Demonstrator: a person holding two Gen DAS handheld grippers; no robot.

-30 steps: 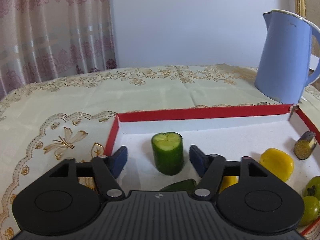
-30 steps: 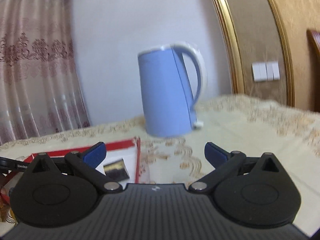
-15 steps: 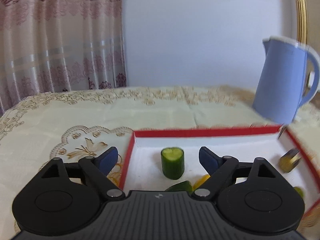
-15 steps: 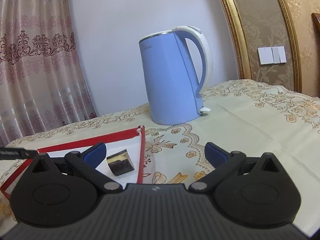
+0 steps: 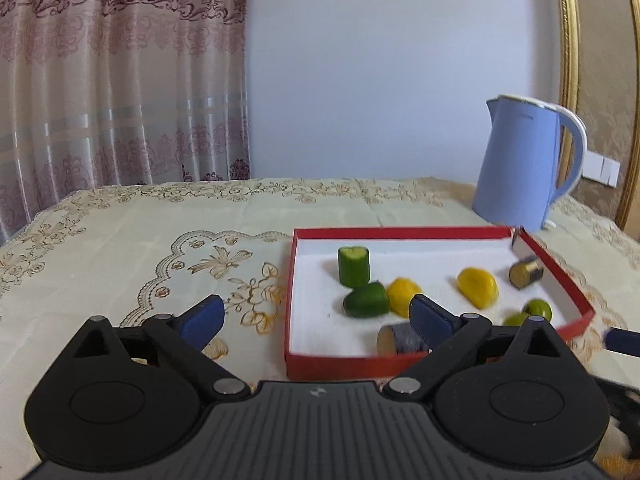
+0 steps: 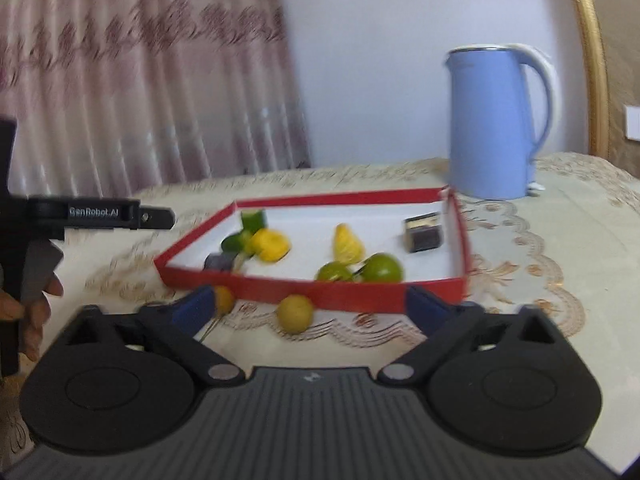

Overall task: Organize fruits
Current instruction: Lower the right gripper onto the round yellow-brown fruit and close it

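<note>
Left gripper [image 5: 316, 316]: the jaws are opening and nothing lies between the pads. It hangs over the tablecloth [image 5: 120, 240] just outside the near left corner of the red tray [image 5: 400, 233]; one blue pad overlaps the tray's near edge in the left wrist view.

Right gripper [image 6: 308, 306]: the jaws are closing but the pads press on nothing. A small yellow-green fruit [image 6: 295, 314] lies on the cloth between them, outside the tray and close to its near wall. A second, more orange fruit [image 6: 223, 300] sits just beside the left pad, partly hidden by it.

Tray contents: an upright cucumber piece [image 5: 353, 266], a second cucumber piece [image 5: 366, 300] lying beside it, two yellow fruit pieces [image 5: 478, 287], two green round fruits [image 6: 382, 268], and two dark cut pieces. A blue kettle [image 5: 520, 168] stands behind the far right corner.

Hazards:
- The loose fruit is round. If one pad reaches it first, it is likely to roll away or under the tray wall.
- The right wrist view is blurred, so alignment is uncertain; a closure off centre may squeeze the fruit out sideways.
- The neighbouring fruit may be nudged by the left pad.
- A low lift over the tray wall may strike the rim and shift the tray.
</note>
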